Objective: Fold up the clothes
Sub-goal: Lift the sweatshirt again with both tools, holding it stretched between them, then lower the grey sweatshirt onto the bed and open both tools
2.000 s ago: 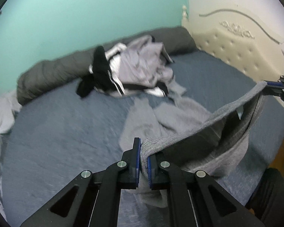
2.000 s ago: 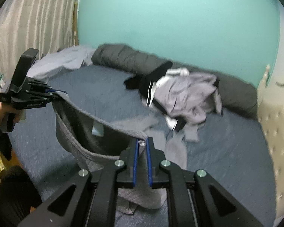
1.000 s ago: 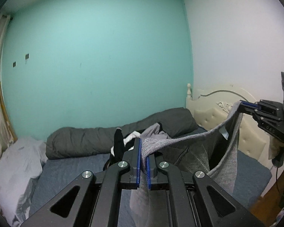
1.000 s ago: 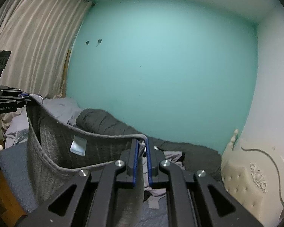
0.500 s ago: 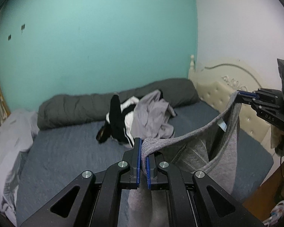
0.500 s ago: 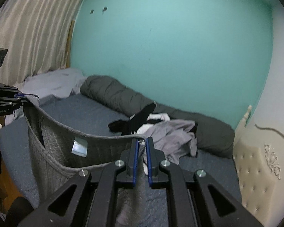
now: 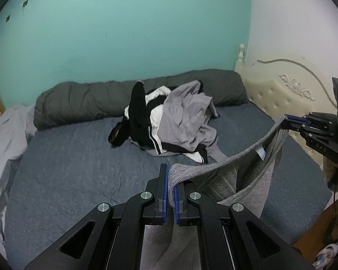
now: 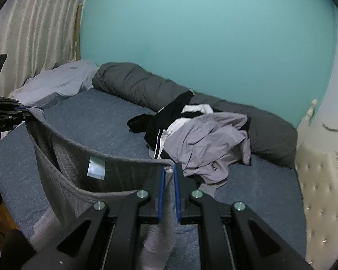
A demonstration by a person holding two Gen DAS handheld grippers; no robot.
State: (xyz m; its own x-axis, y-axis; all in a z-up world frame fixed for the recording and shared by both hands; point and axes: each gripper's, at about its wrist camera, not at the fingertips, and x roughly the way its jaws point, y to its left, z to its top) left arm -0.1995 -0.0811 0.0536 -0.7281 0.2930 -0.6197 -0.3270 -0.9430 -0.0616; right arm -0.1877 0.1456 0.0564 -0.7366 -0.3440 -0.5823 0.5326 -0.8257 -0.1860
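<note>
Zero folds done so far: you've got your left tool (image 7: 171, 189) and right tool (image 8: 169, 189) each clamped on the grey garment's (image 8: 63, 168) edge, slung above the bed (image 7: 67, 168); the clothes pile (image 7: 180, 121) waits.

A teal wall (image 7: 124, 29) backs a bed (image 7: 67, 168) with a blue-grey cover. A rolled dark grey duvet (image 8: 133, 85) lies along the wall. A cream tufted headboard (image 7: 281, 94) stands against a white wall (image 7: 293, 18). Striped beige curtains (image 8: 33, 27) hang opposite.
</note>
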